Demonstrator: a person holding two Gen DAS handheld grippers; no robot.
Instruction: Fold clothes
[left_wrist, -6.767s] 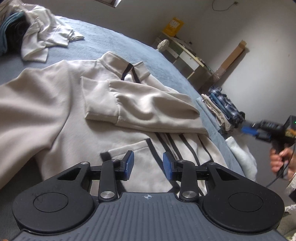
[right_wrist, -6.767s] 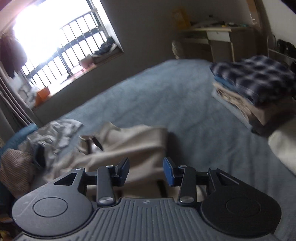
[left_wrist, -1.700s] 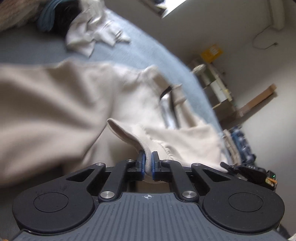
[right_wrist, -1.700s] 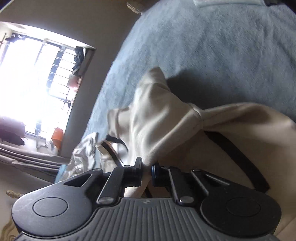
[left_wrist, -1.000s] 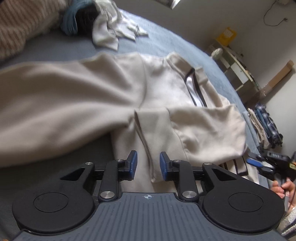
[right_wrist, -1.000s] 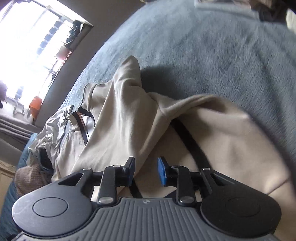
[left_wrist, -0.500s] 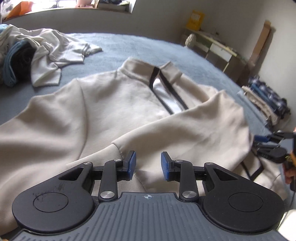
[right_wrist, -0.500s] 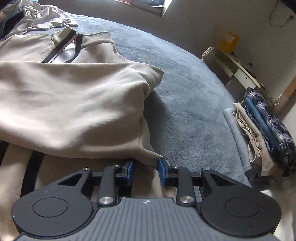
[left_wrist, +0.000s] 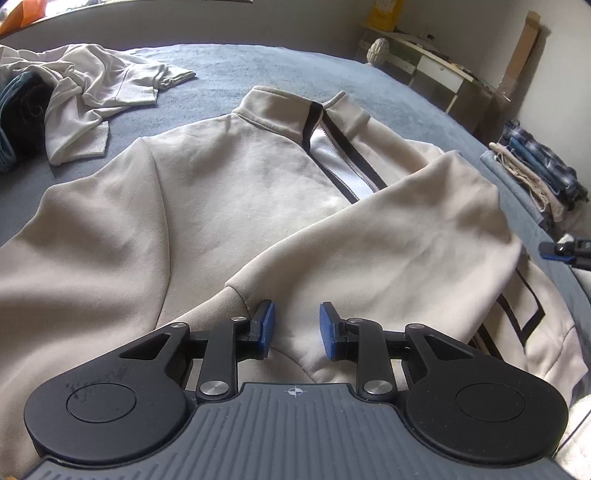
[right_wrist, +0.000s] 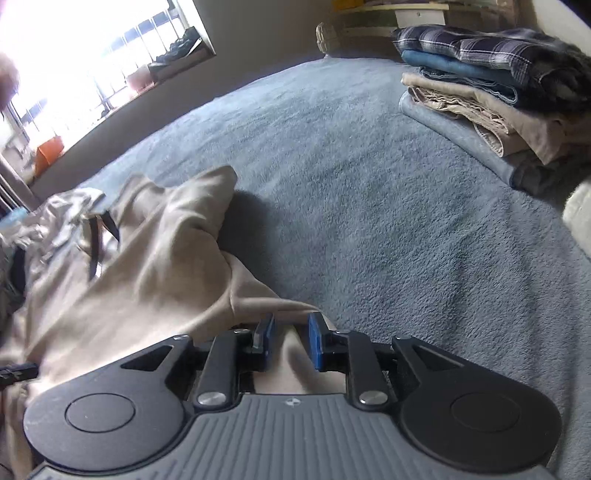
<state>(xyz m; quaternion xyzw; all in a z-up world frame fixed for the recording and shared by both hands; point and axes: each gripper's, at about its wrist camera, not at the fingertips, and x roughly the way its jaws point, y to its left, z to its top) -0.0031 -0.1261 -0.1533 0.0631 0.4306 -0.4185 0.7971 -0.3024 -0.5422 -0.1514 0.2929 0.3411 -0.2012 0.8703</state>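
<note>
A beige zip-neck sweatshirt (left_wrist: 229, 177) with black trim lies face up on the blue bedspread (left_wrist: 258, 62). One sleeve (left_wrist: 388, 236) is folded across its chest. My left gripper (left_wrist: 293, 325) hovers open just above that sleeve's cuff end, holding nothing. In the right wrist view the same sweatshirt (right_wrist: 147, 266) lies bunched at the left, and my right gripper (right_wrist: 290, 341) stands open over its edge, with cloth beneath the blue pads but not pinched. The right gripper's tip (left_wrist: 565, 251) shows at the far right of the left wrist view.
A pile of unfolded light and dark clothes (left_wrist: 74, 92) lies at the back left. A stack of folded clothes (right_wrist: 498, 92), plaid on top, sits at the bed's right side. A desk (left_wrist: 436, 70) stands by the far wall. A bright window (right_wrist: 92, 66) is behind.
Both grippers were shut on the sleeve 1.7 s ago, carried it across the chest, then opened and let go. Since half a second ago both have drawn back slightly.
</note>
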